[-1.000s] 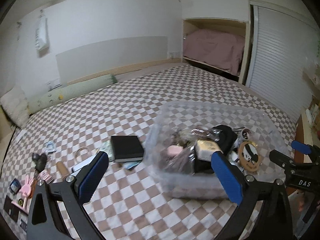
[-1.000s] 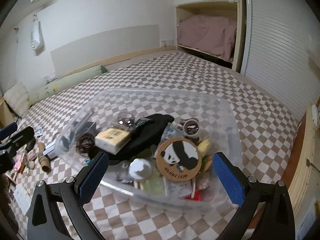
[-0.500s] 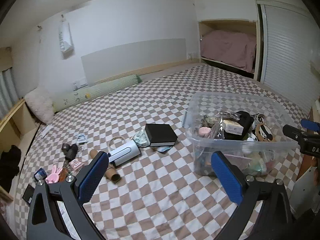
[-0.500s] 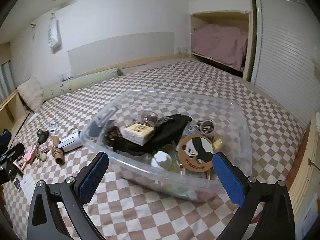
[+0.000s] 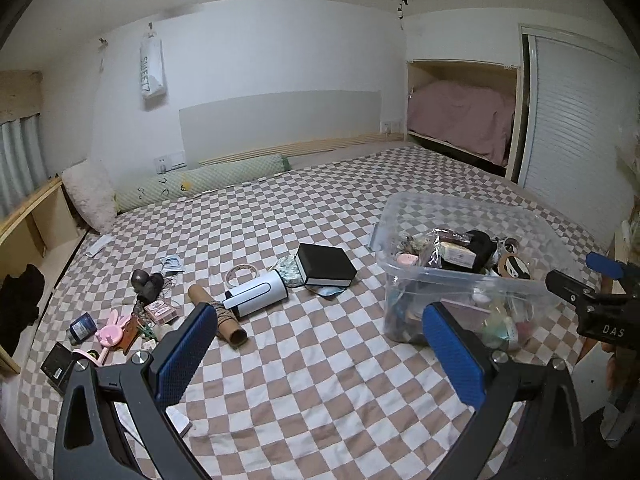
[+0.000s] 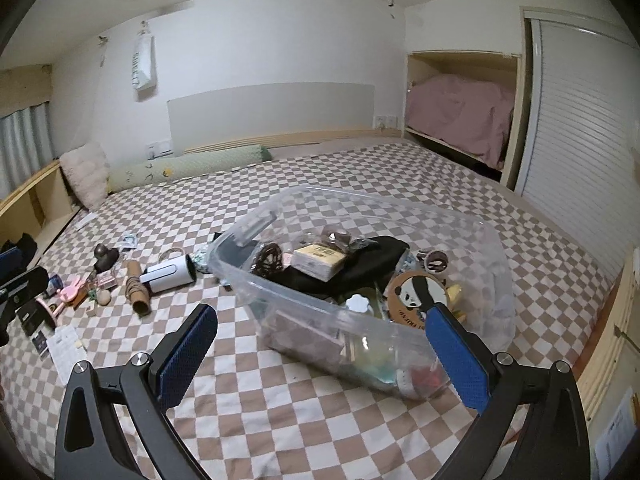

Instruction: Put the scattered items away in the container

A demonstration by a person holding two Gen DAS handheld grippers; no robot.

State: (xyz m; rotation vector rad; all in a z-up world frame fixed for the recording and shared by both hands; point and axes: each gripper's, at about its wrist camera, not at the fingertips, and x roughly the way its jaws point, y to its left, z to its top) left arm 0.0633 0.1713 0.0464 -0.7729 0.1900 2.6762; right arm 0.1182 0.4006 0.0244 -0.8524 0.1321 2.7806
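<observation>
Both grippers have pulled back from the clear container (image 5: 460, 276), so more of the checkered bed (image 5: 320, 380) shows.

Left wrist view: the container sits toward the bed's right edge, filled with a tan box, black cloth and a panda coaster (image 5: 514, 268). Left of it lie a black box (image 5: 326, 264), a white cylinder (image 5: 256, 294), a cardboard tube (image 5: 218, 318) and a pink bunny toy (image 5: 110, 330). The left gripper (image 5: 316, 354) hovers wide open, empty.

Right wrist view: the container (image 6: 280, 300) lies just ahead, the coaster (image 6: 414, 296) inside. The right gripper (image 6: 320, 354) is spread wide, holding nothing.
</observation>
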